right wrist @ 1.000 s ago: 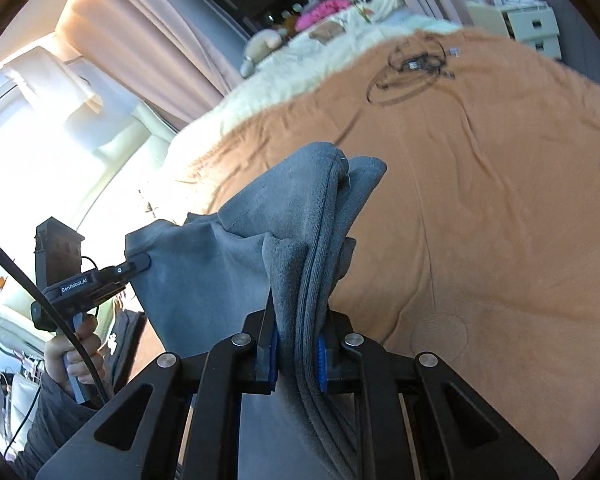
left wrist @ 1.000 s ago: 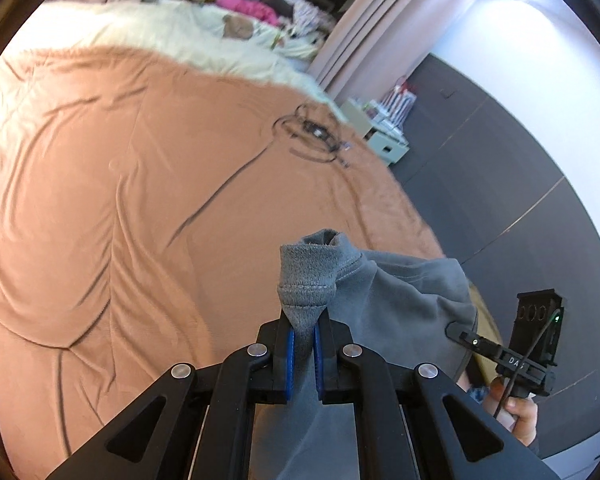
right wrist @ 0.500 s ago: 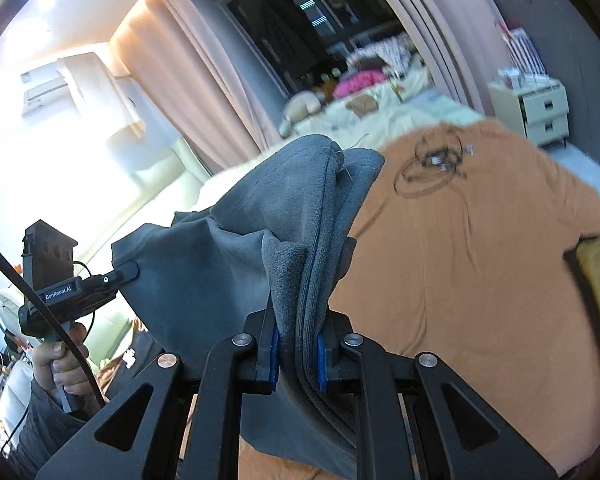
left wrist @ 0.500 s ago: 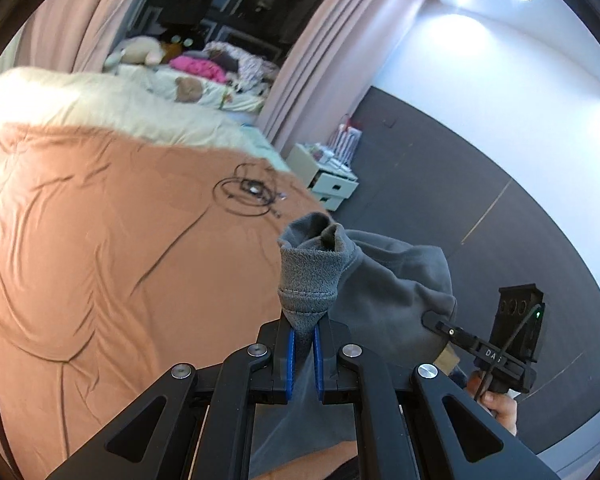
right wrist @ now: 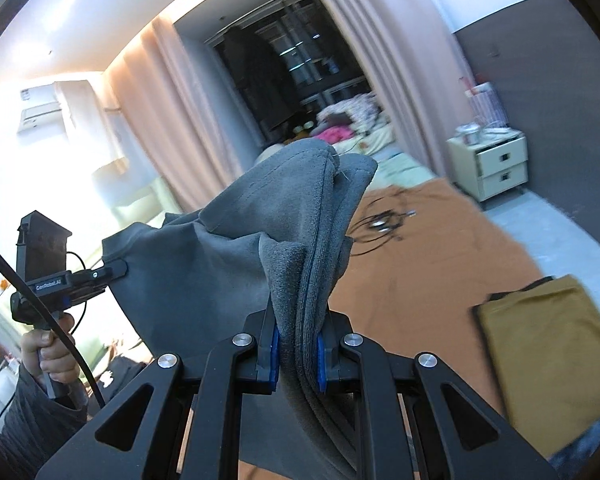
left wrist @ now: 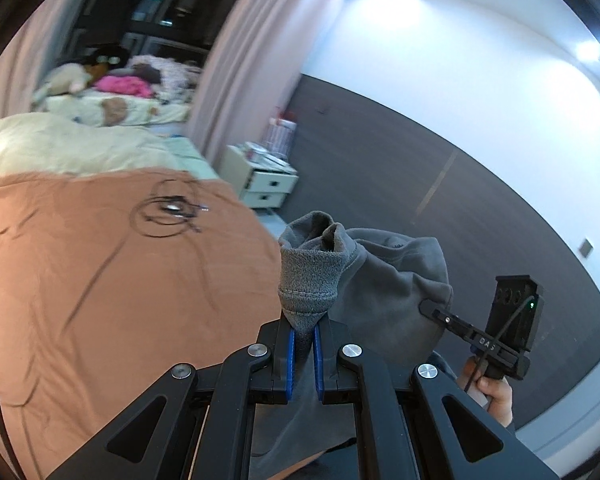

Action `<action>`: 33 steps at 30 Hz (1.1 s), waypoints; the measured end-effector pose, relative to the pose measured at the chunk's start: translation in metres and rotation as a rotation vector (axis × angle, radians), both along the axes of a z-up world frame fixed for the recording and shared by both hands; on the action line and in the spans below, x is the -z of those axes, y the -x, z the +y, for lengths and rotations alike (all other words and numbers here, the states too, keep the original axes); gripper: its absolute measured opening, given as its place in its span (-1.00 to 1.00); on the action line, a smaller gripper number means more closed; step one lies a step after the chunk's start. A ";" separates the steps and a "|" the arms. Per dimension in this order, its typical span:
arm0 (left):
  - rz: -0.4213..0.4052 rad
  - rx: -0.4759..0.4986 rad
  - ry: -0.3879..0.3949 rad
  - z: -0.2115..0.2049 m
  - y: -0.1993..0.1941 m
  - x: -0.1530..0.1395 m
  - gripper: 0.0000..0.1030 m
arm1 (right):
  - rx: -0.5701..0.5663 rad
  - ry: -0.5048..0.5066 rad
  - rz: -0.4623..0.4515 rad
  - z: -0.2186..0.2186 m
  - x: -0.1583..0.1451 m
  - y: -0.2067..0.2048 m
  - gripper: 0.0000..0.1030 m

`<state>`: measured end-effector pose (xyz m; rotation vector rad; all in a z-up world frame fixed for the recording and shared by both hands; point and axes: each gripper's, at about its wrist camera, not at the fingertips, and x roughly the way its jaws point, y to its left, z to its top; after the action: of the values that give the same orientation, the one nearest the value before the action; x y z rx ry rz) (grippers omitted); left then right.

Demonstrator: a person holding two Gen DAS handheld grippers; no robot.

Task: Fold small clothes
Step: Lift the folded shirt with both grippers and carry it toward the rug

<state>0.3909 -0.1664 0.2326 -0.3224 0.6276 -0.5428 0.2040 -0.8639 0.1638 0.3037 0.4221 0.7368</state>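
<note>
Presently, one grey garment, soft knit, held off the bed between two hand-held grippers. Left gripper: blue pads clenched on a ribbed cuff of the garment, low centre of the left wrist view, the cuff standing up above the pads. Right gripper: clamped on a thick bunch of the same cloth, several layers deep, low centre of the right wrist view. The garment spans the gap between them and hangs in the lower middle of both frames (each gripper also shows at the edge of the other's view, gripped in a hand). Brown bedspread behind, left side; coiled black cable lying on it. Mustard folded cloth, lower right. Cream bedside drawers, right.
</note>
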 end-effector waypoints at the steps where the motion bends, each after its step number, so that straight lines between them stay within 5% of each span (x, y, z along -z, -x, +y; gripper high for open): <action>1: -0.004 0.026 0.000 -0.018 -0.003 -0.004 -0.86 | 0.018 0.002 -0.004 -0.012 -0.001 0.010 -0.80; 10: -0.013 0.202 0.021 -0.142 -0.022 -0.012 -0.86 | 0.195 0.019 -0.027 -0.120 -0.005 0.079 -0.81; 18: 0.015 0.340 0.032 -0.229 -0.032 0.000 -0.86 | 0.338 0.053 -0.028 -0.163 0.004 0.128 -0.81; 25: 0.062 0.417 0.044 -0.282 -0.052 0.026 -0.86 | 0.434 0.098 0.002 -0.140 0.010 0.149 -0.81; 33: 0.165 0.418 0.052 -0.294 -0.102 0.083 -0.86 | 0.475 0.136 0.080 -0.105 0.029 0.137 -0.81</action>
<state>0.4926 -0.4605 0.1491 -0.2874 0.8491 -0.9406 0.0668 -0.9694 0.1348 0.2914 0.4521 0.2314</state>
